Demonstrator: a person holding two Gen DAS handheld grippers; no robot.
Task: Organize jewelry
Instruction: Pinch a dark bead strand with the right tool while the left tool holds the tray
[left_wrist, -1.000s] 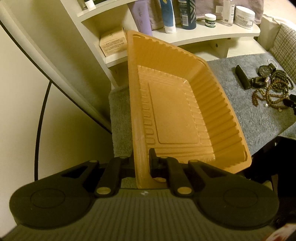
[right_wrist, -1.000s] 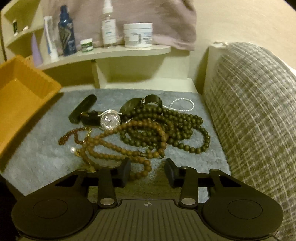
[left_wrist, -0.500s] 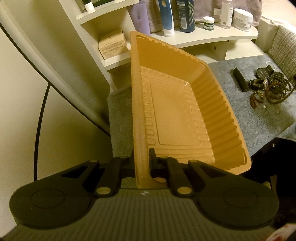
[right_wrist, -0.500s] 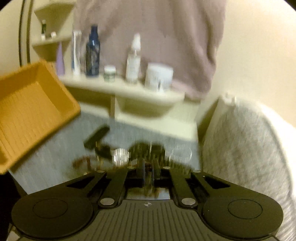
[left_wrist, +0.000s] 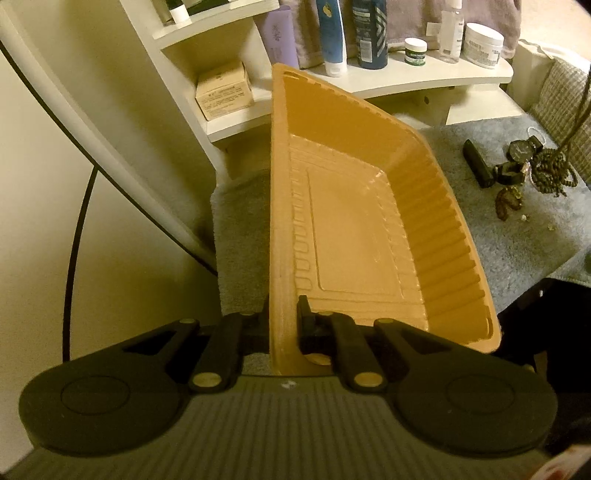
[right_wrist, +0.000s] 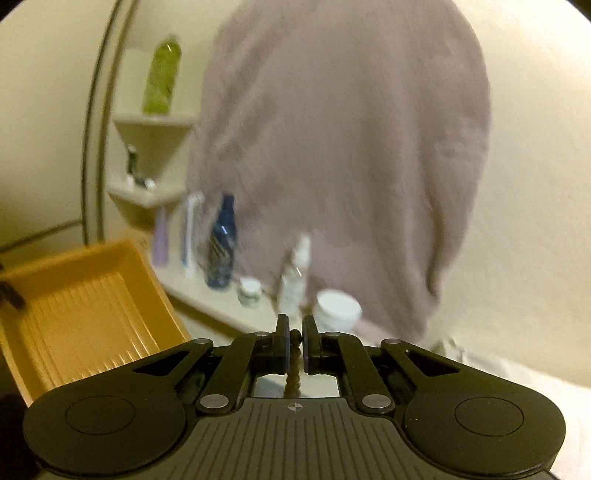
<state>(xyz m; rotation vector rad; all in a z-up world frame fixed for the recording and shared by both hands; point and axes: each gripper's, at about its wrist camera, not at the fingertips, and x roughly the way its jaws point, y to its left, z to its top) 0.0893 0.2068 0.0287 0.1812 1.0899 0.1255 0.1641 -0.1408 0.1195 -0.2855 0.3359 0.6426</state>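
My left gripper (left_wrist: 283, 325) is shut on the near rim of an empty orange plastic tray (left_wrist: 354, 236) and holds it tilted above the grey mat (left_wrist: 517, 240). The tray also shows at the left of the right wrist view (right_wrist: 85, 306). My right gripper (right_wrist: 295, 339) is shut on a brown bead necklace (right_wrist: 293, 373), lifted high; the strand hangs down between the fingers. In the left wrist view the strand (left_wrist: 576, 107) rises from a pile of dark beads (left_wrist: 552, 173), beside a watch (left_wrist: 521, 149), a black bar (left_wrist: 478, 162) and a small brown bead heap (left_wrist: 508, 203).
White corner shelves (left_wrist: 406, 77) behind the mat carry bottles, jars and a small carton (left_wrist: 223, 88). A mauve towel (right_wrist: 343, 147) hangs on the wall. A checked cushion (left_wrist: 561, 99) borders the mat on the right. A curved pole (left_wrist: 92, 147) runs at left.
My right gripper shut on the bead necklace and rose well above the mat, pulling the strand up. The left gripper kept holding the tilted tray and drew back slightly.
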